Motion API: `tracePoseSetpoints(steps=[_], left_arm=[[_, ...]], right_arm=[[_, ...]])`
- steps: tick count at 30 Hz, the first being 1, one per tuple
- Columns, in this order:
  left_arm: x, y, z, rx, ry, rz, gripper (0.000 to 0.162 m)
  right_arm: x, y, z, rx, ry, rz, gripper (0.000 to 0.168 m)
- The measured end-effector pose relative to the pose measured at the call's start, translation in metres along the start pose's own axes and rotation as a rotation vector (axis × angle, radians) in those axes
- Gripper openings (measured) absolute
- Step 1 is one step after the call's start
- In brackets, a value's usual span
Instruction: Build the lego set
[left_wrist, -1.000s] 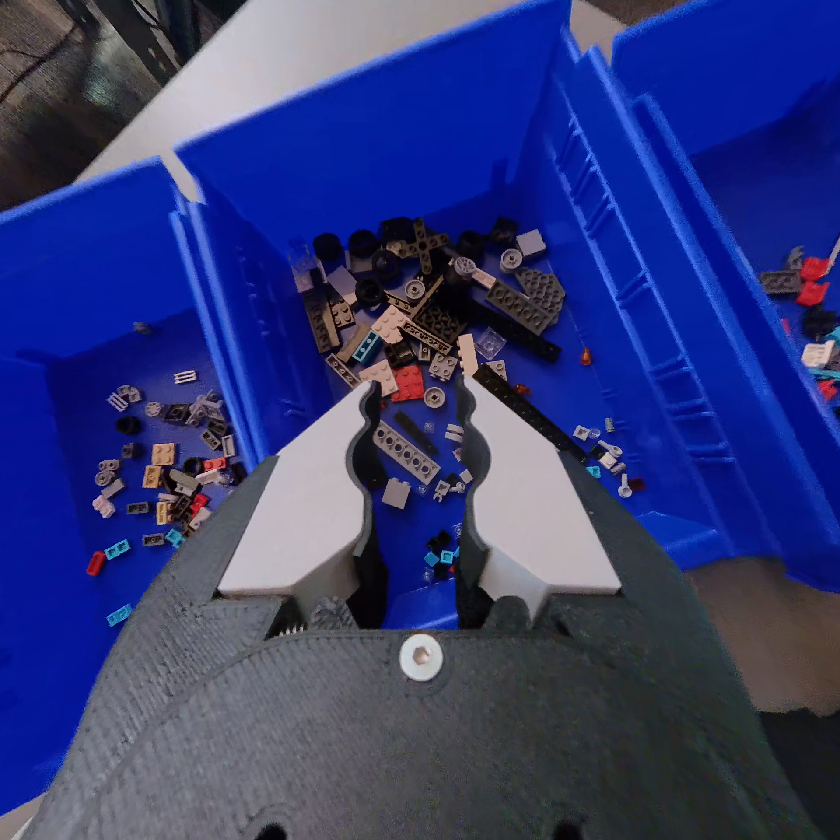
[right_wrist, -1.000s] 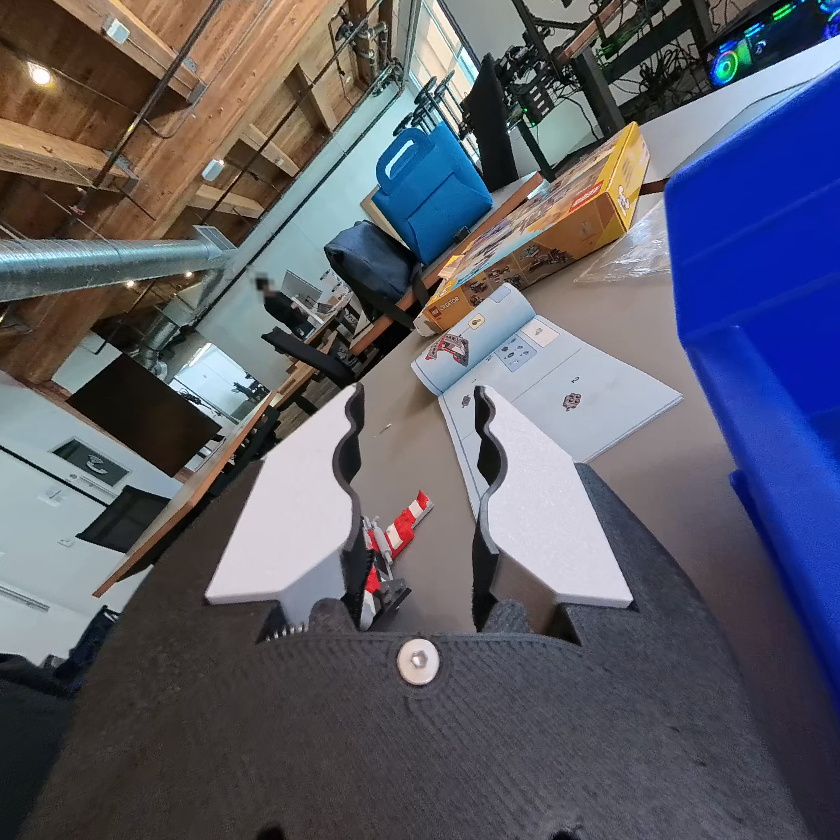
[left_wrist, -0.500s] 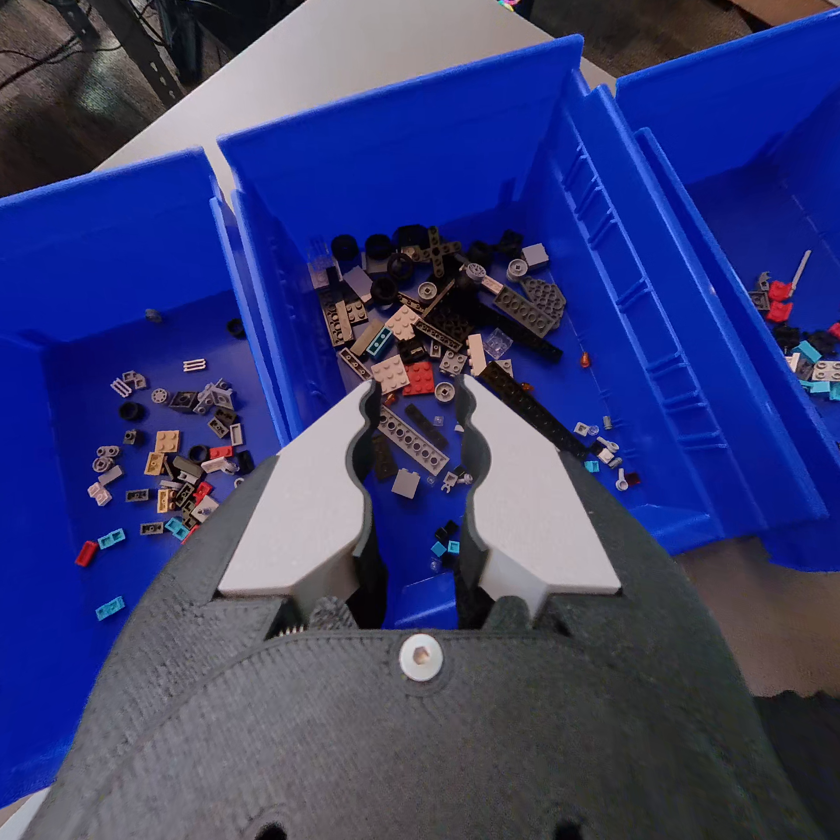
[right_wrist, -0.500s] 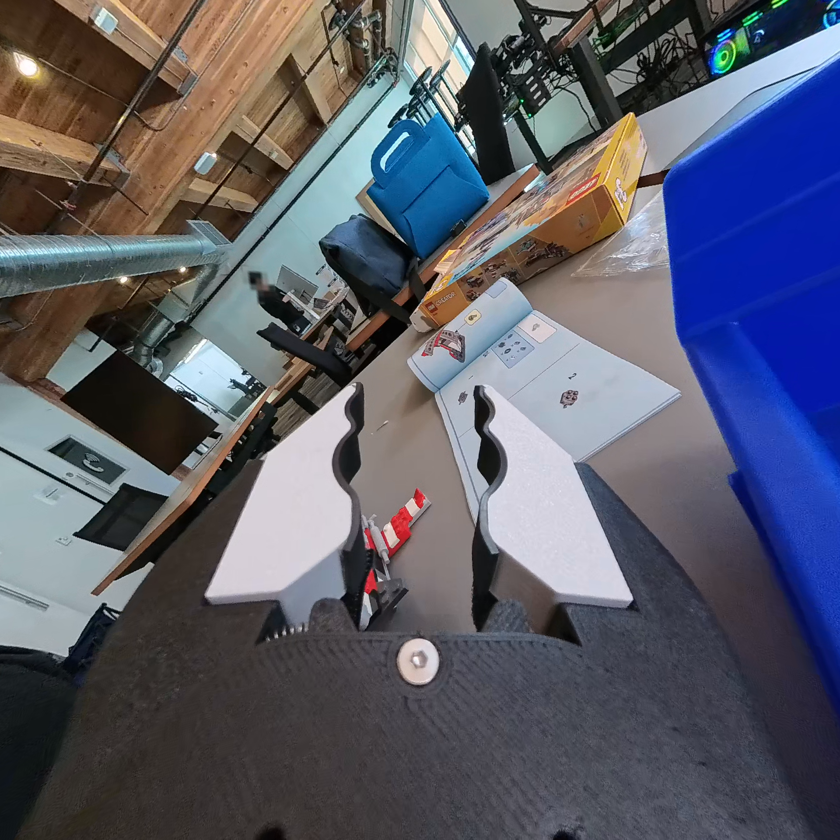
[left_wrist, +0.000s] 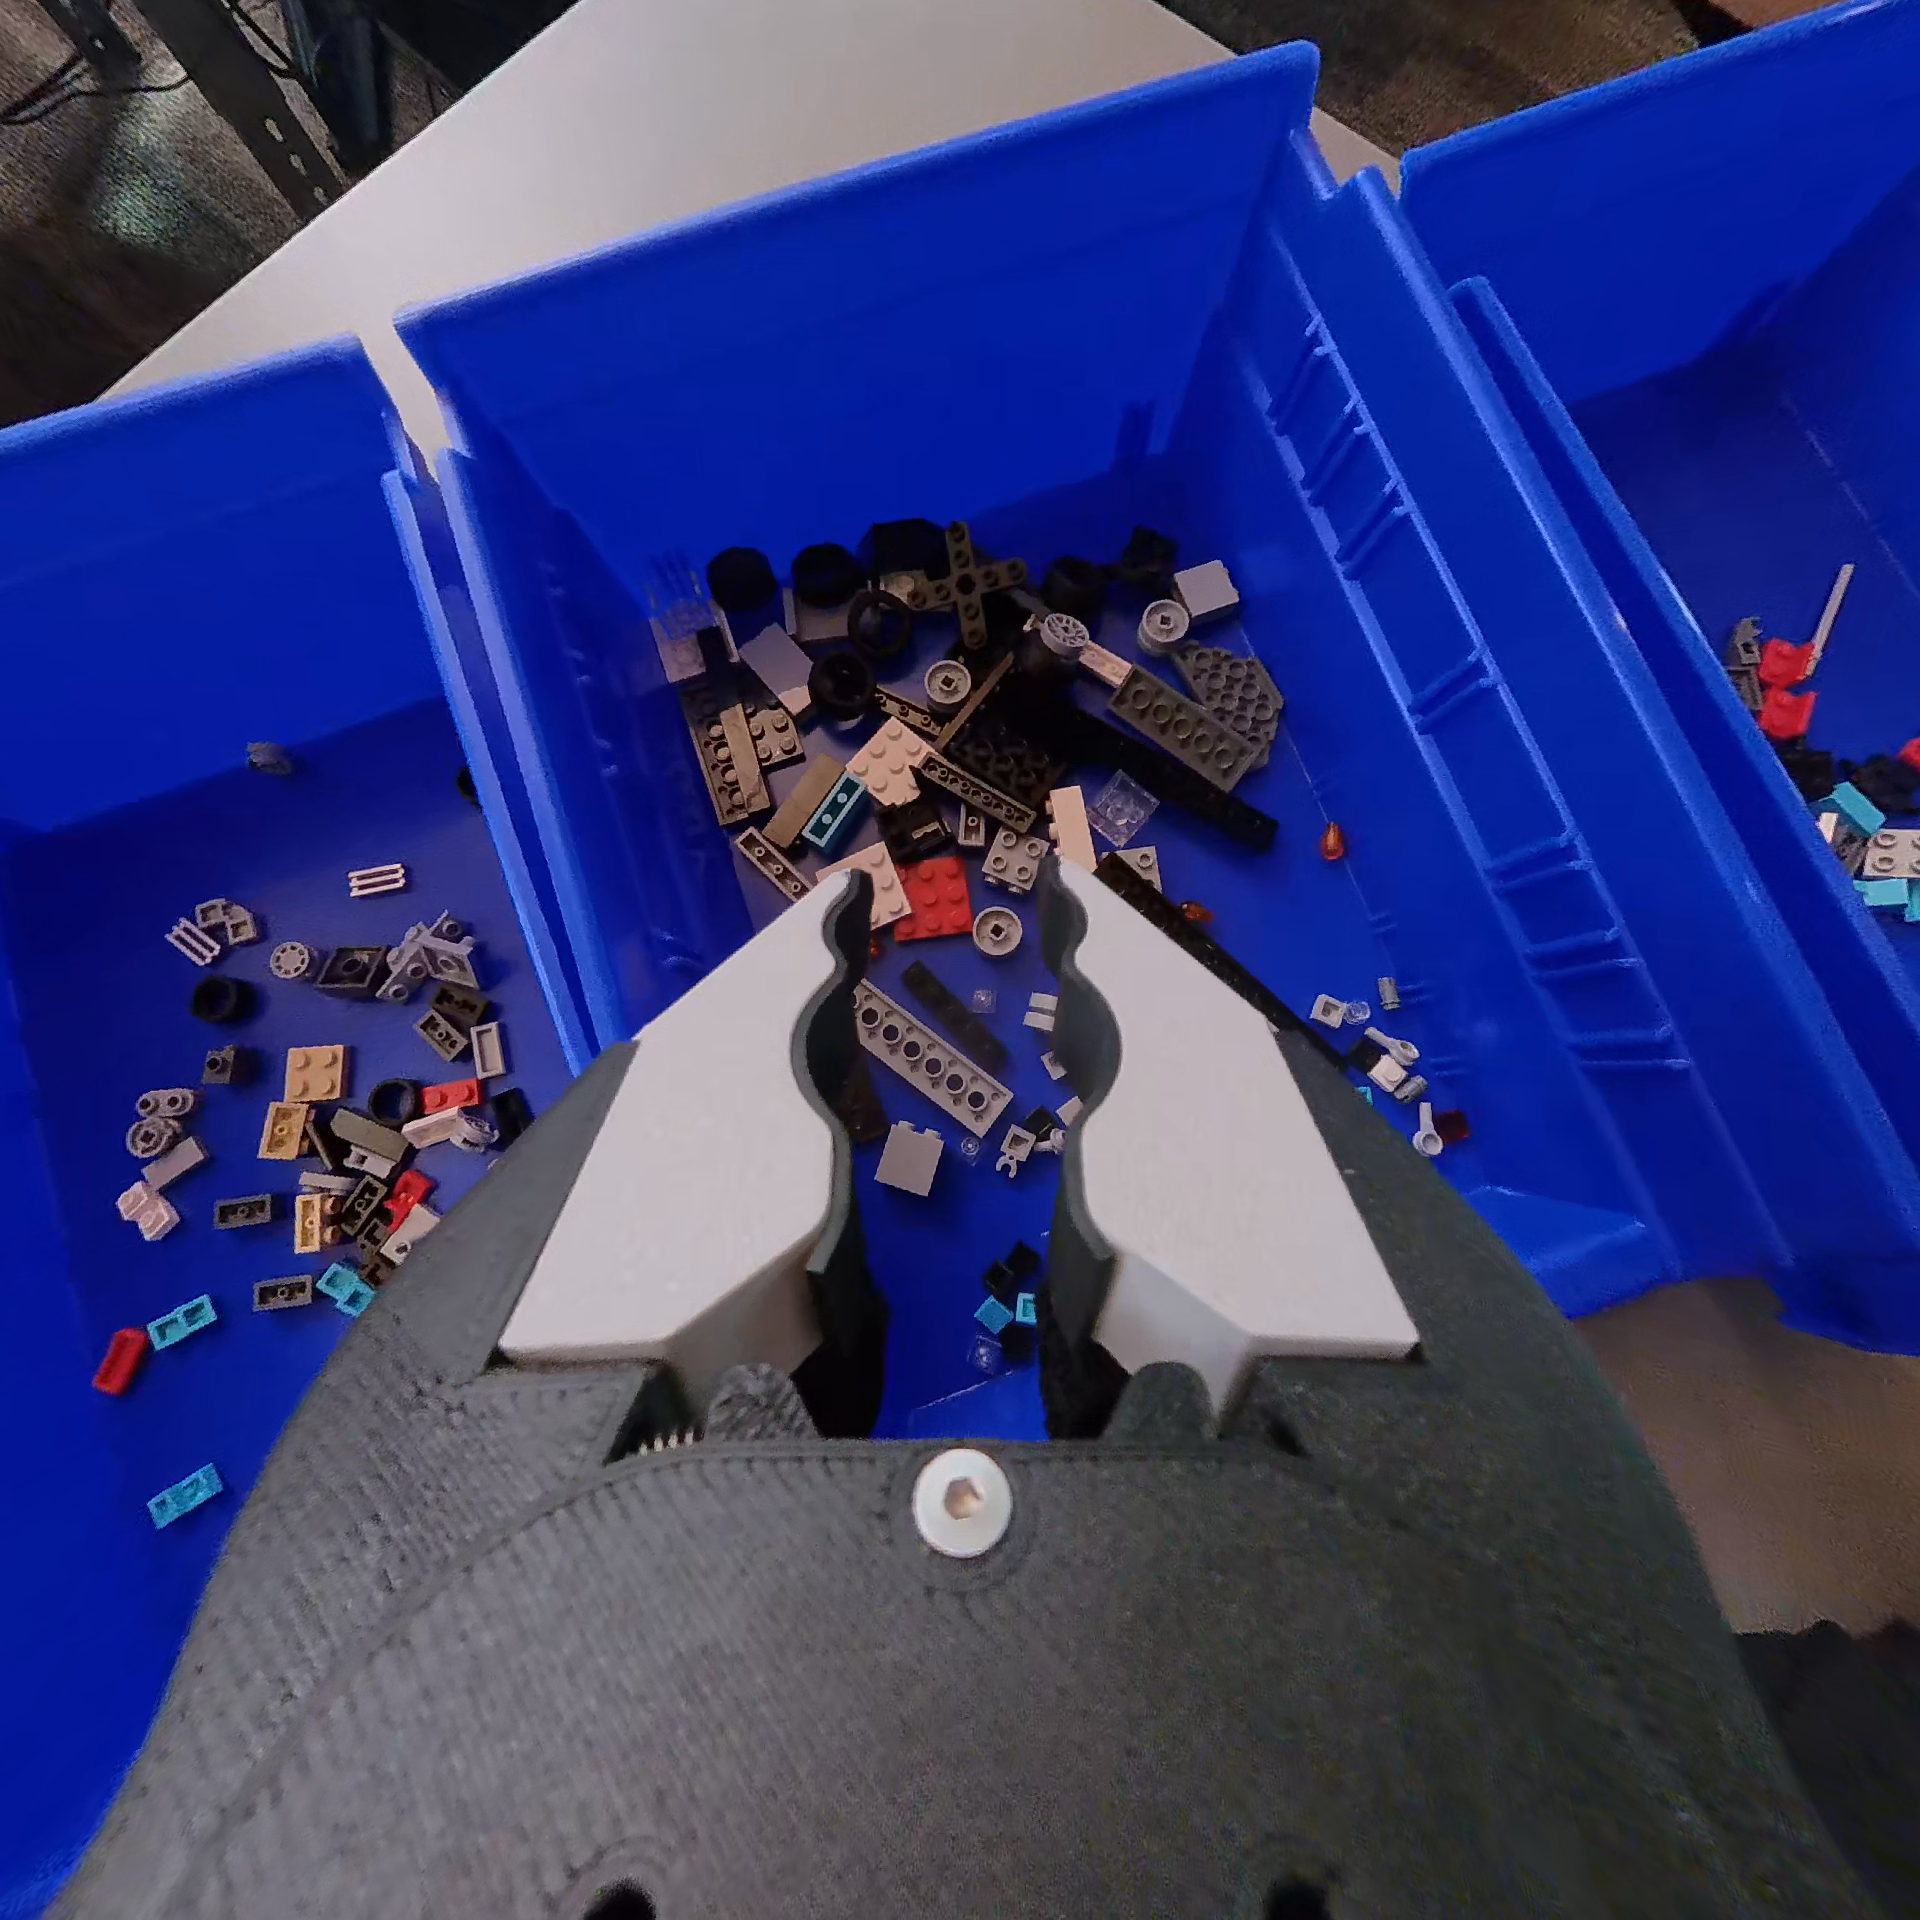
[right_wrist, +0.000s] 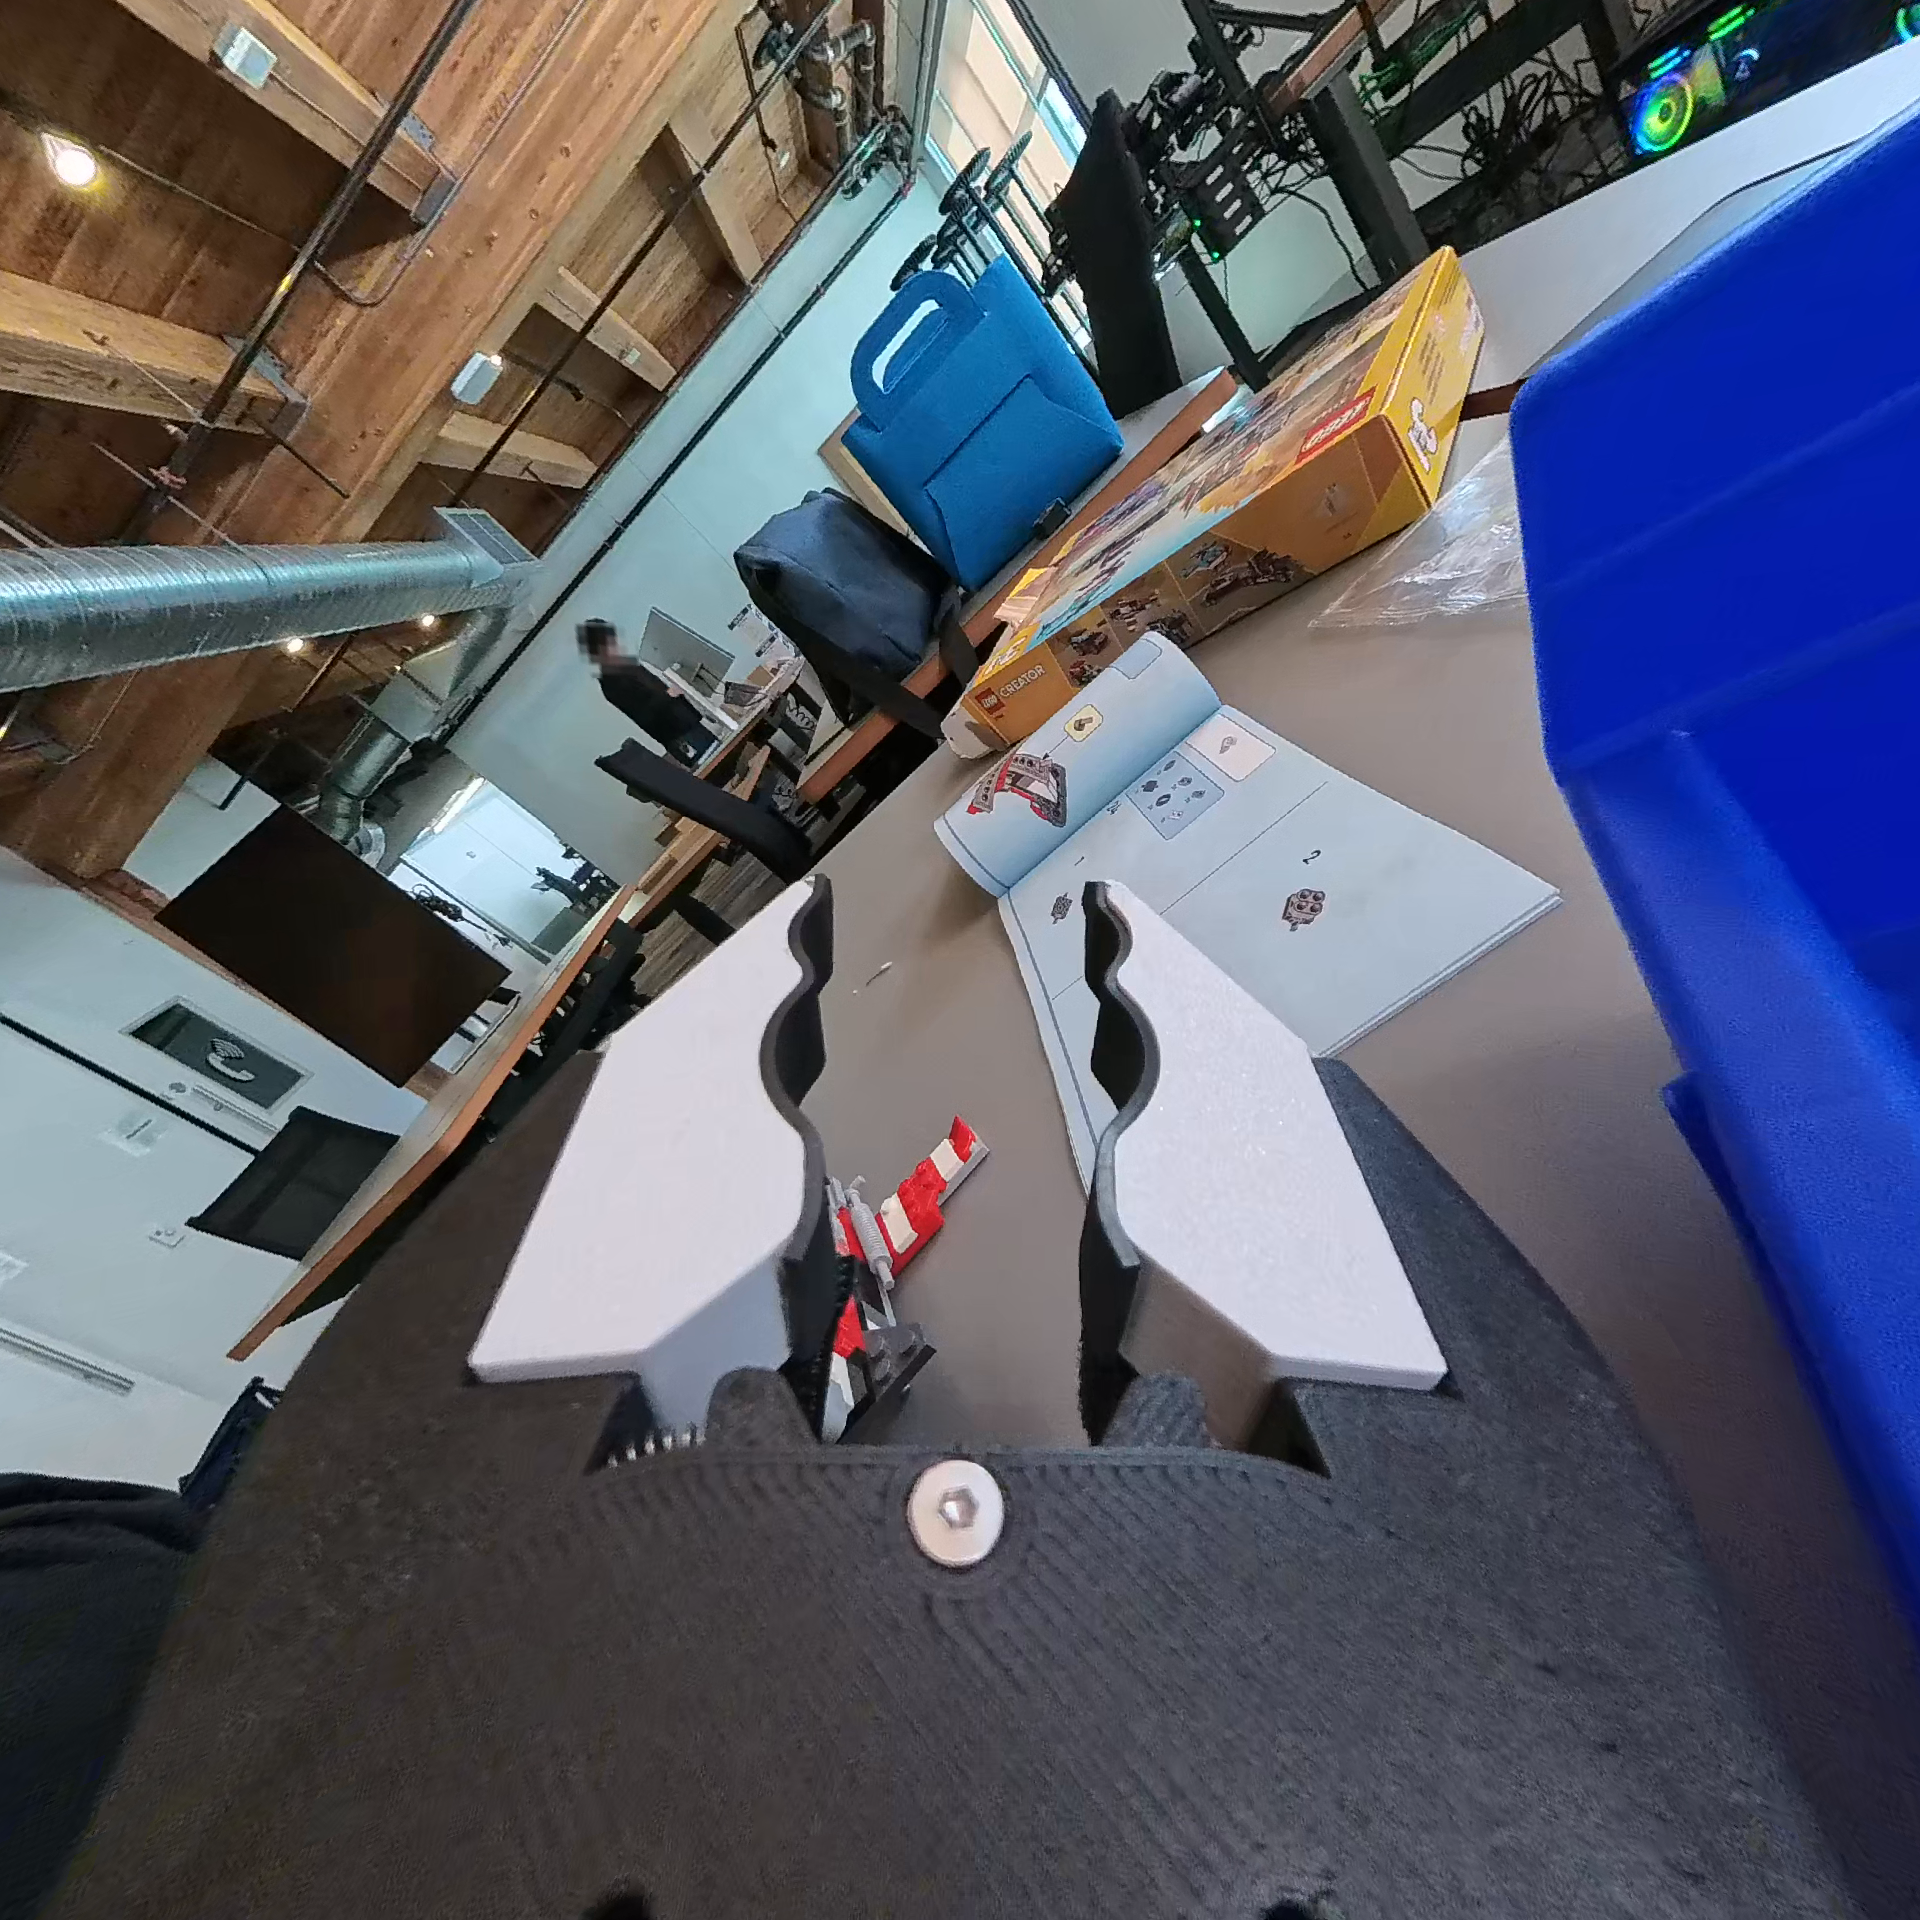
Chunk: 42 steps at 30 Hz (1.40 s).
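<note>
My left gripper (left_wrist: 951, 894) is open and empty, held above the middle blue bin (left_wrist: 1455, 727). That bin holds a heap of black, grey, tan and red lego pieces; a red square plate (left_wrist: 935, 902) lies just past my fingertips and a long grey holed plate (left_wrist: 930, 1055) lies between the fingers. My right gripper (right_wrist: 956, 899) is open and empty, low over the grey table (right_wrist: 1455, 1195). A partly built red, white and grey lego assembly (right_wrist: 904, 1226) lies on the table between its fingers, nearer the left one. The open instruction booklet (right_wrist: 1247, 862) lies ahead.
A left blue bin (left_wrist: 208, 582) holds small tan, grey, red and teal pieces. A right blue bin (left_wrist: 1714, 343) holds red, teal and black pieces. In the right wrist view a blue bin wall (right_wrist: 1745, 727) stands close on the right; a yellow set box (right_wrist: 1247, 540) and a clear bag (right_wrist: 1444, 571) lie beyond.
My left gripper has risen and drawn back from the middle bin, so more of all three bins shows. My right gripper has barely moved. Both stay open.
</note>
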<state>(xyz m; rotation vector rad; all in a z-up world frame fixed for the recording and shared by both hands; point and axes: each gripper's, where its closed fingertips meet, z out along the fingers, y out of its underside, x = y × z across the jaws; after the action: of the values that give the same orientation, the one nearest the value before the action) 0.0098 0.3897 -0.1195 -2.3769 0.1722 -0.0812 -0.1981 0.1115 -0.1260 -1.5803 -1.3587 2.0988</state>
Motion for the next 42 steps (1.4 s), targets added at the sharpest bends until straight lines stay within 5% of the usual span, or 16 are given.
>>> tracePoseSetpoints(steps=[27,42], left_arm=[[0.052,-0.040,0.059,-0.080,0.108,0.203,0.032],[0.021,0.028,0.029,-0.247,0.002,0.178,0.031]], right_arm=[[0.000,-0.003,-0.003,0.012,-0.025,0.045,0.048],[0.001,0.001,0.000,-0.012,-0.006,0.023,0.048]])
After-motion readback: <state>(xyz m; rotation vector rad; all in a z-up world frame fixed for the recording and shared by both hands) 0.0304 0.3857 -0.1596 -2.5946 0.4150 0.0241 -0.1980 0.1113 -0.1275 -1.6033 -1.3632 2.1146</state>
